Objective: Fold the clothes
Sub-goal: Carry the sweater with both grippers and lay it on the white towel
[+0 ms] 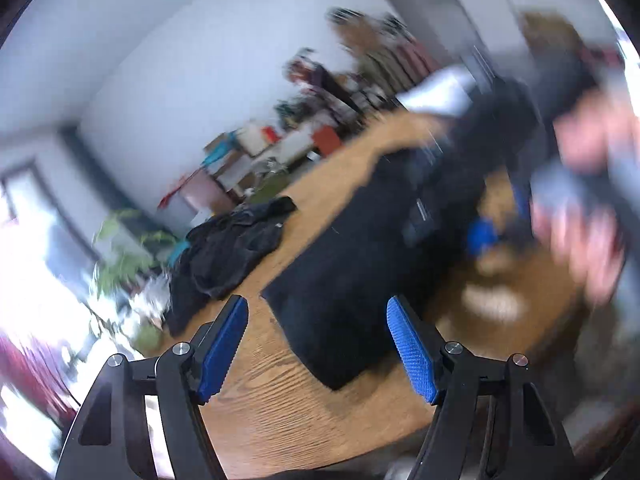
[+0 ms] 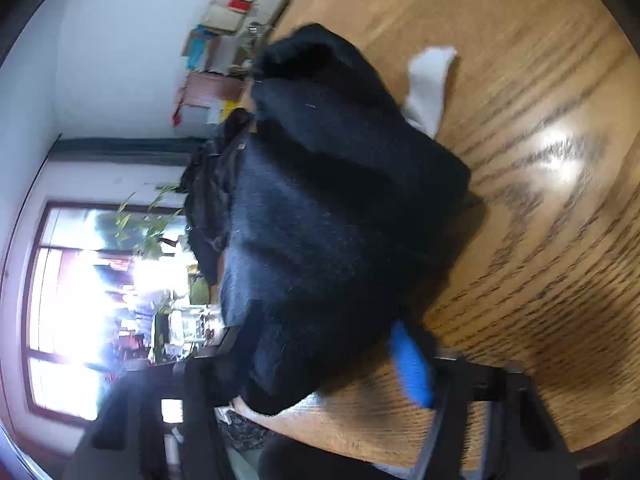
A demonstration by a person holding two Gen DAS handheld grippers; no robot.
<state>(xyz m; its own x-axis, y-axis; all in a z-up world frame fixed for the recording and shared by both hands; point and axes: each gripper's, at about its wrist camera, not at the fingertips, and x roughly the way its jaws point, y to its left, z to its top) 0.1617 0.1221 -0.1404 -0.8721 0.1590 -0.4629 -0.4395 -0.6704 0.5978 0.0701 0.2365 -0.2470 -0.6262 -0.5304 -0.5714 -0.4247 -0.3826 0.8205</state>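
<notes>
wooden table bears a bunched, fuzzy black garment

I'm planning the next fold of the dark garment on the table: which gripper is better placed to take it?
Probably the right gripper: the dark garment lies between its fingers. The left gripper is open and empty, held back over the wooden table, short of the cloth.

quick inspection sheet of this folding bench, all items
surface: wooden table, grain visible
job's things: dark garment bunched on the table; crumpled dark clothes pile at its far edge
clutter: white cloth beside the garment
grippers: left tongs open, nothing between; right tongs at the garment's near edge, grip unclear
cables: nothing seen
surroundings: bright window, plant, cluttered shelves
</notes>
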